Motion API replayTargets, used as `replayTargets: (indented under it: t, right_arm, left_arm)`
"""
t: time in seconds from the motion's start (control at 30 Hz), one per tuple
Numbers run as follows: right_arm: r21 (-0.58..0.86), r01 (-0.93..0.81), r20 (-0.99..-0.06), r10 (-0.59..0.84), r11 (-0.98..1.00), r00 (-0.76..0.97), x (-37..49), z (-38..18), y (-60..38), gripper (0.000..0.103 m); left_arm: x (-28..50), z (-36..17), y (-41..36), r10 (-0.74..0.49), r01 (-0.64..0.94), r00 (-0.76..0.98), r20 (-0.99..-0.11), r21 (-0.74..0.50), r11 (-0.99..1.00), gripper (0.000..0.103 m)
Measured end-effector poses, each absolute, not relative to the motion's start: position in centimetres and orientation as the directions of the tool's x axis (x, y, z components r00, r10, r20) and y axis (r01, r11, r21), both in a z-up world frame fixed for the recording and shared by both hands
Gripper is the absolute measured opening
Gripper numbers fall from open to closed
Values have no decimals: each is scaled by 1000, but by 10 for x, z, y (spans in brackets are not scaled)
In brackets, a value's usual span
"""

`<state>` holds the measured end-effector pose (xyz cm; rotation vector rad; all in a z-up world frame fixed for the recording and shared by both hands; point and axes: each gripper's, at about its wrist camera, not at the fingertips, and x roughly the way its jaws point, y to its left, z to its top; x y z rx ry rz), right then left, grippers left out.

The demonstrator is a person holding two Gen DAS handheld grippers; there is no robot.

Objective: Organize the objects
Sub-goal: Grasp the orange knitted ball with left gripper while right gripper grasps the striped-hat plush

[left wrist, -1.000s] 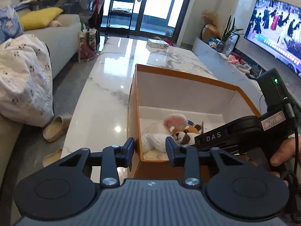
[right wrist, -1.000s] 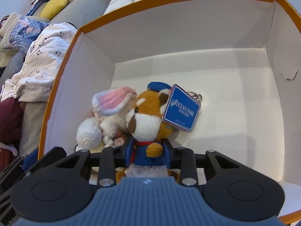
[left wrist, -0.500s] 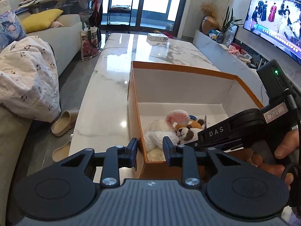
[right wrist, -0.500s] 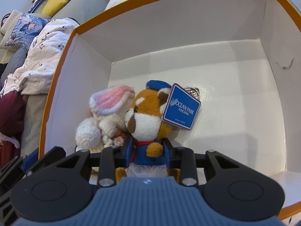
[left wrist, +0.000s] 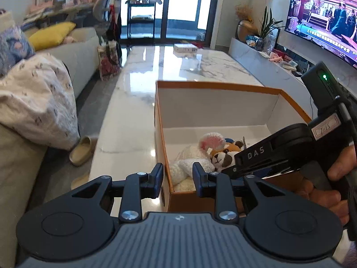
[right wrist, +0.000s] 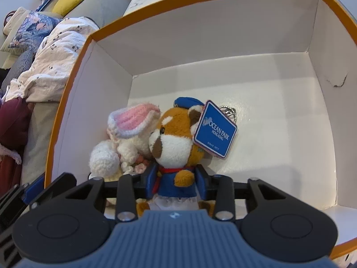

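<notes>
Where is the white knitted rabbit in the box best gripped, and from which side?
Probably its white body, taken from straight above. It lies between the box wall and the red panda toy, so the sides are blocked. The pink ear is floppy and would only stretch.

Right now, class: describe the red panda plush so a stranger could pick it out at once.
Find the orange-rimmed box on the marble table. The red panda plush sits near its left wall, beside a white crochet bunny. Only the panda has orange fur, blue clothes and a blue tag.
</notes>
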<state>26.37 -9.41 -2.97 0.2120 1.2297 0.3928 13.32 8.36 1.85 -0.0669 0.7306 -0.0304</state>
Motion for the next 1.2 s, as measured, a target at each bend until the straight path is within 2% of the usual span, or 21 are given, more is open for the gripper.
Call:
replayTargets:
  t: [0.17,0.2,0.37,0.47,0.5,0.53,0.6,0.87,1.0,1.2]
  right_arm:
    - [354,-215,-834,411,910,368,241,3,-114,45]
    - [347,-228,-822,412,910,394,234,11,-120,45]
    - [376,-273,-718,465,886,518,187,52,-169,45]
    - [409,-259,-658,479,875,582,160,65,-199,46]
    - [412,-251,-645,475,876,598,156,67,-203,46]
    - [411,-242,-638,467,879,613,148,68,-212,52]
    - [389,-220,-638,434,894,636,136,66,-224,58]
    - [239,-150,-739,280,959,612,111,24,-253,58]
    - [221,-141,-750,261,965,609,101,12,-261,57]
    - [206,-175,-745,270,963,610,103,16,-268,57]
  left_arm:
    - [112,36,79,-8,-33,783,-622,-54,998,45]
    - [106,41,78,-15,-29,793,-609,-63,998,45]
    - [79,65,57,-147,99,824,-547,-116,988,49]
    - [69,68,38,-230,194,810,-539,-122,973,51]
    - [66,66,30,-254,225,802,-541,-120,967,51]
    - [65,62,23,-272,252,793,-545,-112,961,52]
    - [64,51,8,-294,299,769,-567,-87,950,54]
    - [71,5,-37,-267,363,699,-664,7,932,55]
    - [74,1,-50,-300,424,695,-653,36,905,58]
    - [87,-9,-75,-235,463,666,-708,146,874,61]
